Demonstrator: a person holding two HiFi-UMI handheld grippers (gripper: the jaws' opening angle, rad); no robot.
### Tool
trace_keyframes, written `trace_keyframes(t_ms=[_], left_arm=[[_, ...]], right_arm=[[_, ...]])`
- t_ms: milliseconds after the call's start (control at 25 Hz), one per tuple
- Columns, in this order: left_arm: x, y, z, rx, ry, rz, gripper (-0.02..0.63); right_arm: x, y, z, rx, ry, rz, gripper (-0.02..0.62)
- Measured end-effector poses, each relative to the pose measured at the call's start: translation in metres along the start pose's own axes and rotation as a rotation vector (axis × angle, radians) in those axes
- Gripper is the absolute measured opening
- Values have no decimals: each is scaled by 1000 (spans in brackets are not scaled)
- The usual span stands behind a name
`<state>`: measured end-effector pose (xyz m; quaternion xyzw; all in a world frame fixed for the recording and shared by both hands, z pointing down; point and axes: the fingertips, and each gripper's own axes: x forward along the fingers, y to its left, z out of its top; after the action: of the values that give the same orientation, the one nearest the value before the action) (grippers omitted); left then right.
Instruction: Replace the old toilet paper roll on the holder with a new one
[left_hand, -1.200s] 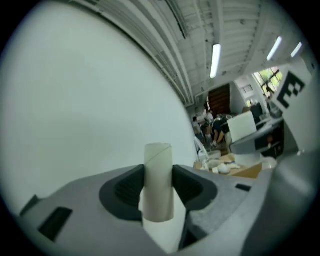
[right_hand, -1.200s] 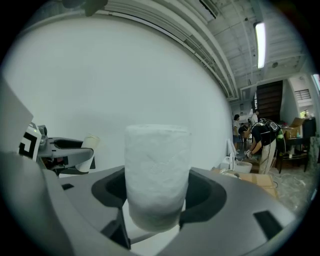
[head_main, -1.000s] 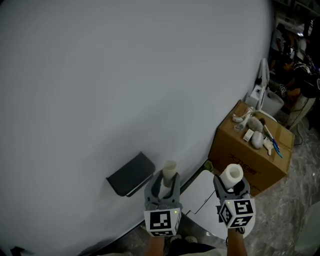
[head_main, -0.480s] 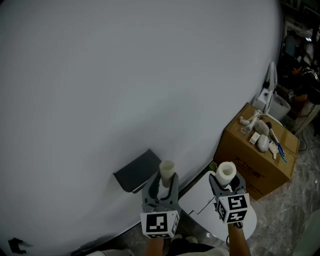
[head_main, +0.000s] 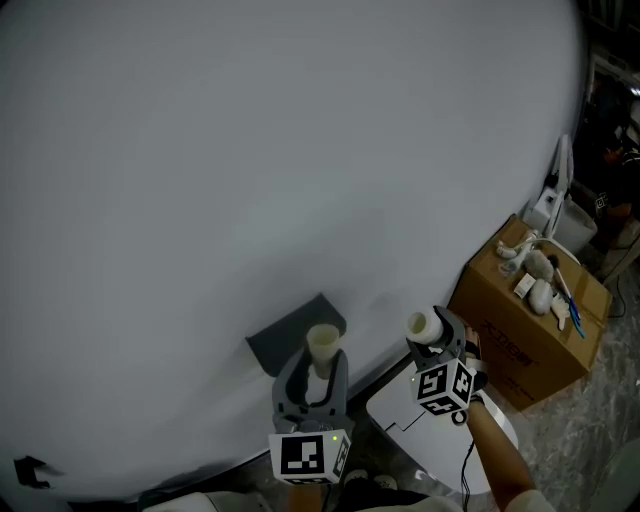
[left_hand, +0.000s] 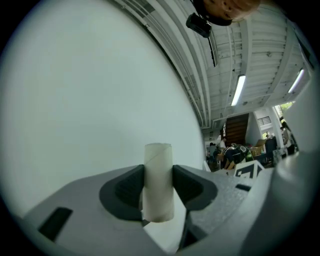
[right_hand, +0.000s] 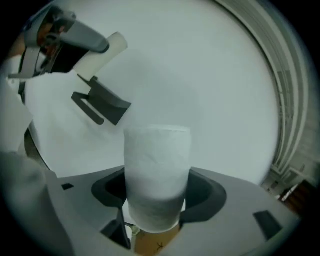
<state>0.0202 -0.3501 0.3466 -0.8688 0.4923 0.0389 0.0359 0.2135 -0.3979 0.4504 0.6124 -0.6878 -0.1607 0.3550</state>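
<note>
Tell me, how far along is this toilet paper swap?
Done: the holder looks bare, and the old tube sits in the left gripper. In hand: the right gripper grips the new roll beside the holder. Left: fitting the roll on and discarding the tube.

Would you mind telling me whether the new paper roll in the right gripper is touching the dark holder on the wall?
Apart. The right gripper view shows bare wall between the new roll and the holder.
</note>
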Motion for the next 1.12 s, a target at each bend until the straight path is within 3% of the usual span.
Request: trace_keyframes(t_ms=[160,400,480,1120], left_arm=[[-12,12,3,9,-1,27,186],[-22,23,4,23,3,66,186],[-27,28,4,21,5,82,186],[-67,74,9,11,28,196,186]], right_arm=[[23,13,6,-235,-1,-10,307],[48,29,13,-692,-18,-98,307],[52,37,16,-770,-32,-104,307],[79,102,52,-850,-126,-31,307]])
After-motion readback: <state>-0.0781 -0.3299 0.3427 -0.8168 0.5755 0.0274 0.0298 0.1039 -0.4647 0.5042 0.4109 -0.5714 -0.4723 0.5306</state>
